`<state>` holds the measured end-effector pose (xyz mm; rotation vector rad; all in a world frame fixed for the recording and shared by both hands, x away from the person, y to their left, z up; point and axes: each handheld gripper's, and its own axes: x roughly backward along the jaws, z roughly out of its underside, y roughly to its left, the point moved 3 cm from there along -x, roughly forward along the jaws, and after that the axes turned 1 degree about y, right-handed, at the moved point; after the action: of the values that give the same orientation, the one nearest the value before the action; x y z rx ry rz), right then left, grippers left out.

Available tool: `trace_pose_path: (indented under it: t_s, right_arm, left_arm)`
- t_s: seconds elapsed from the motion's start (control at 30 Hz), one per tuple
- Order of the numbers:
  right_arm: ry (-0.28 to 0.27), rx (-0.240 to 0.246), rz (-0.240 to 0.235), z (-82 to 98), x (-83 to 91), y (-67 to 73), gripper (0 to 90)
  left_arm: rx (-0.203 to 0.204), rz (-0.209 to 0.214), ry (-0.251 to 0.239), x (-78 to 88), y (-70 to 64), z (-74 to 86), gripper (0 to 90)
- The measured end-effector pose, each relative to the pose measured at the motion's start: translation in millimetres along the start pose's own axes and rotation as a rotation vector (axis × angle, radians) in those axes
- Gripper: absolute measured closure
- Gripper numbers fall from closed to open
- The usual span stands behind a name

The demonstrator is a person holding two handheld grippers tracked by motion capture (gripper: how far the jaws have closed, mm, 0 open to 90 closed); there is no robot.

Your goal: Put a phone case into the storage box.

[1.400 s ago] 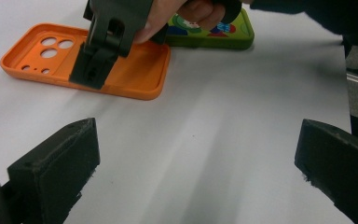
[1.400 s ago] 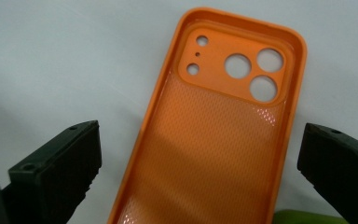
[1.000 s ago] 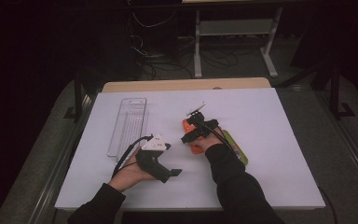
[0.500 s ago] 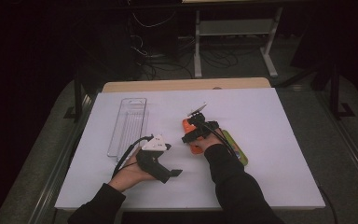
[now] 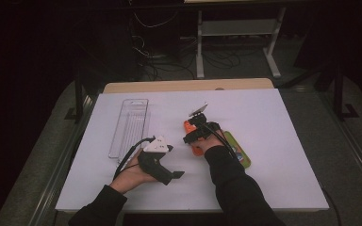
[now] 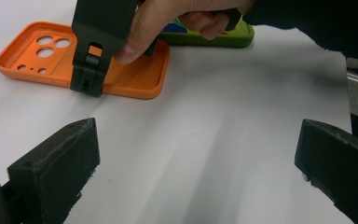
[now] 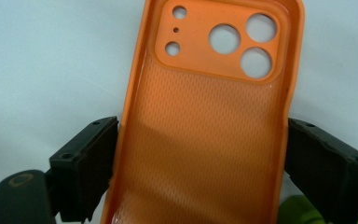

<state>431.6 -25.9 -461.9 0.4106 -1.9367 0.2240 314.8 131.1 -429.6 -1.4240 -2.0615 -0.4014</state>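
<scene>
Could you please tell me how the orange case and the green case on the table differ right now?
The orange case lies open side up, its empty inside and camera holes showing; the green case shows a colourful surface. The right tool brackets the orange case's long edges; the green case lies free beside it, partly under the hand. Both lie flat on the white table.

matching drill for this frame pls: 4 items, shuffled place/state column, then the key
Items
1. orange phone case
2. green phone case
3. clear plastic tray
4. left claw

Place or state
A. open, nothing between its jaws
B. lying hollow side up, a jaw of the right claw at each long edge
C. on the left part of the white table, apart from both hands
D. just right of the orange one, partly under the right sleeve

Pairs: 1-B, 2-D, 3-C, 4-A
</scene>
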Motion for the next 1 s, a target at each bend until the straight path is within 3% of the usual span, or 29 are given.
trace_pose_path:
  t_s: [0.2, 0.3, 0.5, 0.63, 0.77, 1.0]
  right_arm:
    - [-0.002, -0.002, -0.002, 0.5, 0.9, 0.4, 13.5]
    - [-0.001, 0.008, 0.001, 0.3, 2.1, -0.2, 14.2]
    - [-0.007, 0.027, -0.037, -0.1, 9.0, 2.2, 14.9]
    - [-0.022, 0.066, -0.042, -1.8, 16.9, 3.3, 14.9]
    - [-0.022, 0.091, -0.079, -0.8, 22.0, 0.6, 14.9]
    - [-0.055, 0.205, -0.123, 2.8, 36.1, -8.2, 14.7]
  left_arm:
    - [-0.010, -0.001, -0.005, 0.5, 1.7, 0.2, 0.0]
    - [0.018, -0.001, -0.004, 0.7, 0.4, 0.9, 0.0]
    - [0.005, -0.004, -0.004, 0.7, 1.8, 0.9, 0.0]
    - [0.015, -0.004, -0.003, 0.8, 1.2, 1.2, 0.0]
    - [0.010, -0.006, -0.002, 1.0, 1.3, 1.1, 0.0]
    - [-0.003, -0.007, 0.001, 1.6, 2.6, 0.9, 0.0]
